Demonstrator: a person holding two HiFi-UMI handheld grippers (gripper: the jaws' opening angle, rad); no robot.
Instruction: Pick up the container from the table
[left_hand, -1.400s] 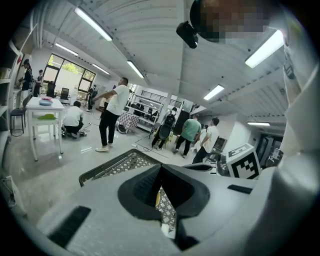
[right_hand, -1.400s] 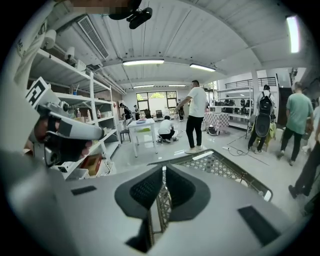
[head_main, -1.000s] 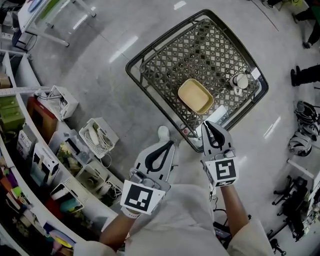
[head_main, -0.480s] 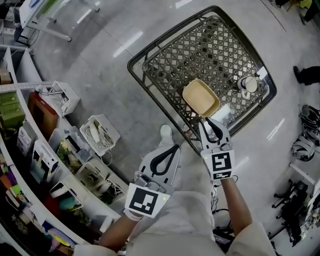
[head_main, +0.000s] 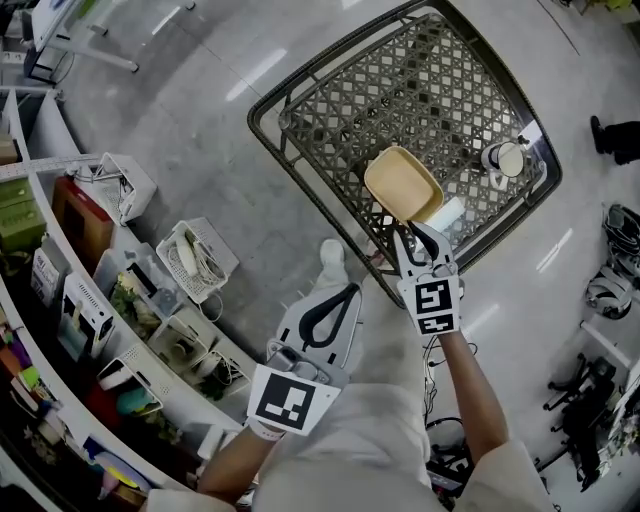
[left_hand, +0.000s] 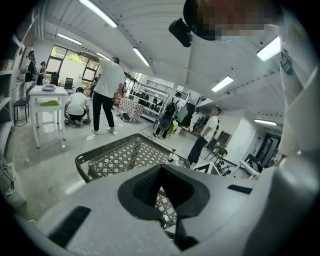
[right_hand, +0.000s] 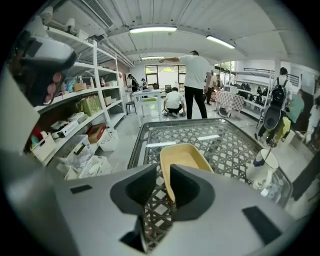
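Only the right arm has advanced over the last second. Nearest the body, the left gripper (head_main: 343, 290) hangs back with its jaws pressed together and empty. Ahead, the right gripper (head_main: 414, 237) has its jaws slightly spread astride the near rim of the tan container (head_main: 403, 183), apparently not yet pinching. It rests on the lattice table (head_main: 330, 110), long axis running roughly away from that gripper.
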